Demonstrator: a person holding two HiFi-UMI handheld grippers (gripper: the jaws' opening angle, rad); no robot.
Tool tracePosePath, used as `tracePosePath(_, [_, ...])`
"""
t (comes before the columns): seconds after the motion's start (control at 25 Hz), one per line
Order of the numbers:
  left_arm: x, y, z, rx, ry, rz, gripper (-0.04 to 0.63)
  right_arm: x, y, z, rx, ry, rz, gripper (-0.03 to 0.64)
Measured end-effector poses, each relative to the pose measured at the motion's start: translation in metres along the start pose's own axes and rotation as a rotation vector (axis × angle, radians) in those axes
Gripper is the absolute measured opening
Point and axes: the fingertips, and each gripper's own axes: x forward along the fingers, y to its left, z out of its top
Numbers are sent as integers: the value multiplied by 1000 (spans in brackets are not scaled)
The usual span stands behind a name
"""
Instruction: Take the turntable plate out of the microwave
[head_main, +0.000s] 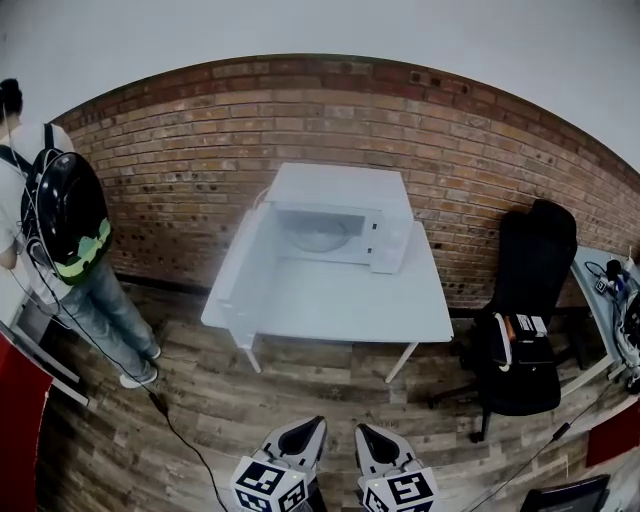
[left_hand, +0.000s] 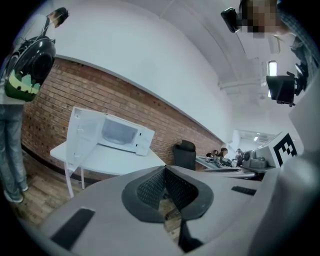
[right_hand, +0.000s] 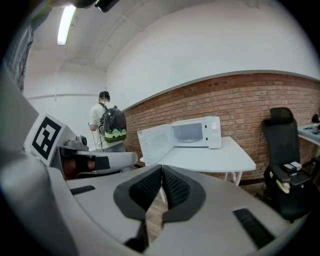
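A white microwave (head_main: 340, 215) stands on a white table (head_main: 340, 305) against the brick wall, its door (head_main: 240, 275) swung wide to the left. Inside lies the glass turntable plate (head_main: 320, 235). My left gripper (head_main: 305, 432) and right gripper (head_main: 372, 440) hang side by side at the bottom of the head view, well short of the table, both shut and empty. The left gripper view shows its gripper (left_hand: 165, 172) with jaws pressed together and the microwave (left_hand: 120, 134) far off. The right gripper (right_hand: 161, 172) is likewise shut, with the microwave (right_hand: 192, 132) far ahead.
A person with a black backpack (head_main: 65, 215) stands at the left near the wall. A black office chair (head_main: 525, 320) sits right of the table, beside a desk (head_main: 600, 300) with equipment. A cable (head_main: 175, 430) runs across the wooden floor.
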Motion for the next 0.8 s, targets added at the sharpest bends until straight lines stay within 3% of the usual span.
tracePosePath(0.48, [106,114,75,27,16,-71,9,160,-35,73,-8,-11,-38,17])
tracePosePath(0.8, [153,161,86,-21,33,-63,9,217,-69,78,-3,38,-78,17])
